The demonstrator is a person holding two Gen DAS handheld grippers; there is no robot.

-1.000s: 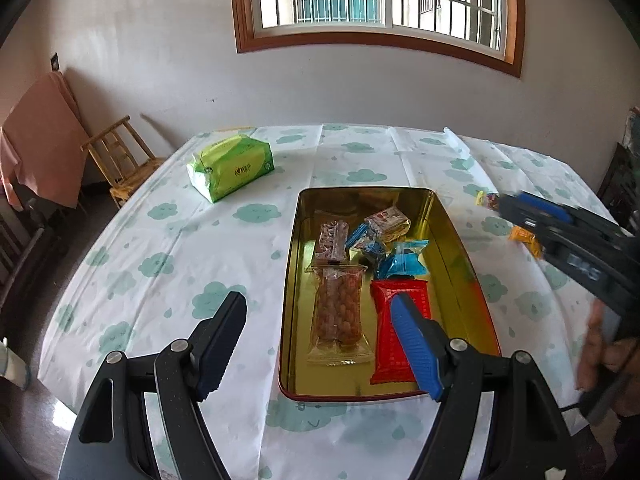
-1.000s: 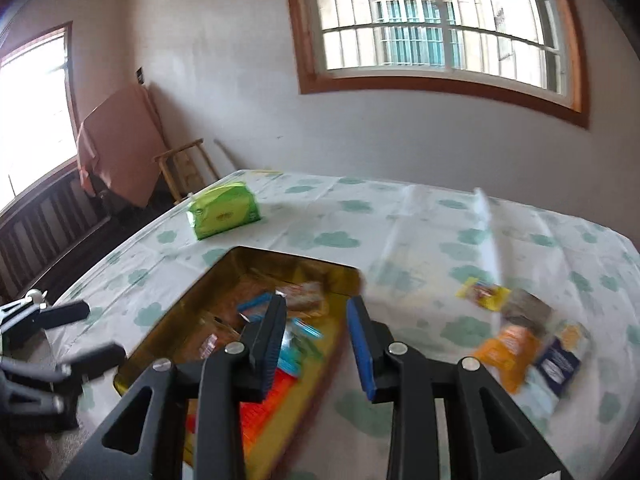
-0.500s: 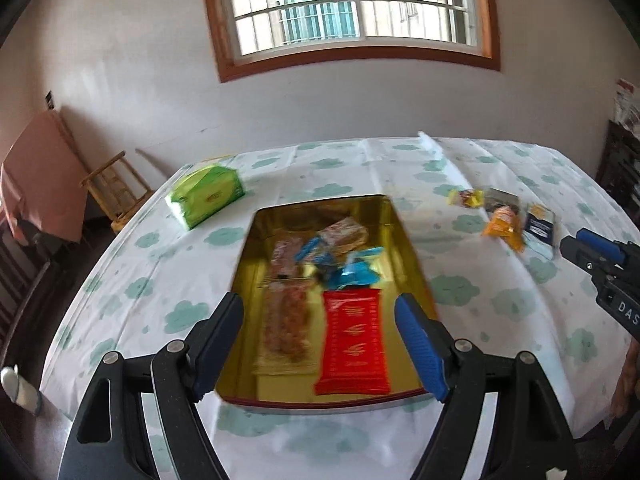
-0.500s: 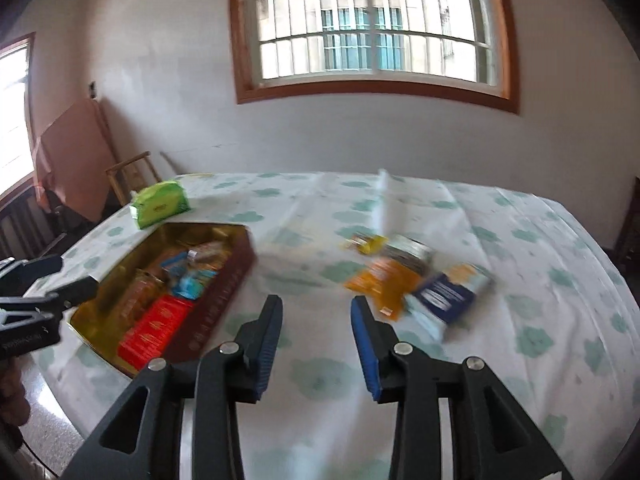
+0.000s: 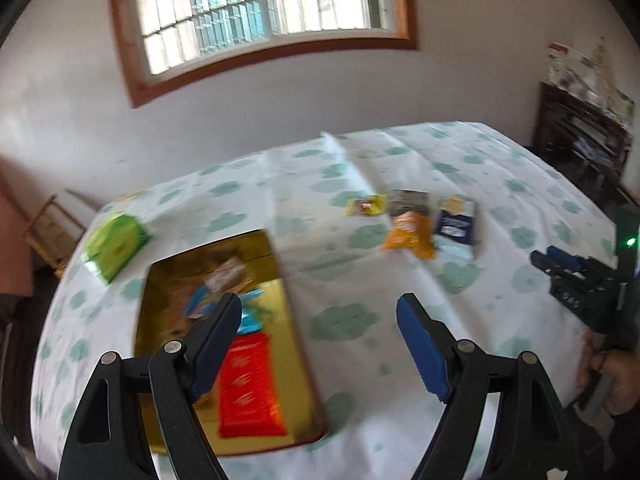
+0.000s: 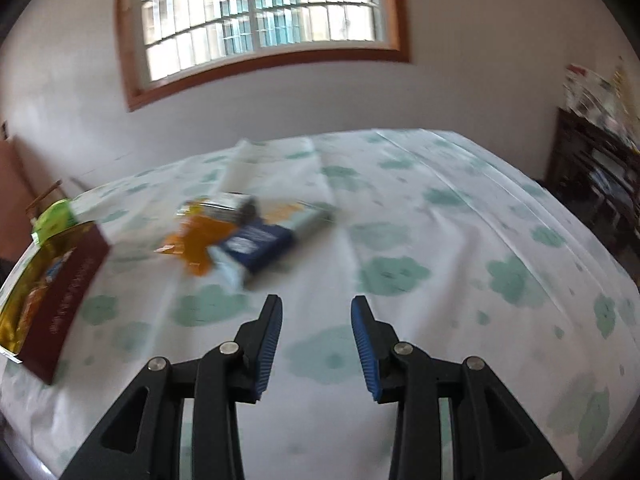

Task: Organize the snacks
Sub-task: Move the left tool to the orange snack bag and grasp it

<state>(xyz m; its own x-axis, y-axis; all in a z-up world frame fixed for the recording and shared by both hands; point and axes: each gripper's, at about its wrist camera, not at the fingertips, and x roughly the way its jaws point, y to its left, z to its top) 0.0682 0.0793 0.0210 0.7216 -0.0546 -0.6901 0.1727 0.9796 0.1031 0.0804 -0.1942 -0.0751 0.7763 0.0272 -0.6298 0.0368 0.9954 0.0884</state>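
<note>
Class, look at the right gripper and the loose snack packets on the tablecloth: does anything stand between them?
Nothing visible does. The right gripper has empty, parted jaws, and only bare tablecloth lies between it and the snack packets, ahead and to its left. The tin sits farther left, off that path.

Loose snack packets (image 5: 416, 220) beside tin (image 5: 282, 280)
</note>
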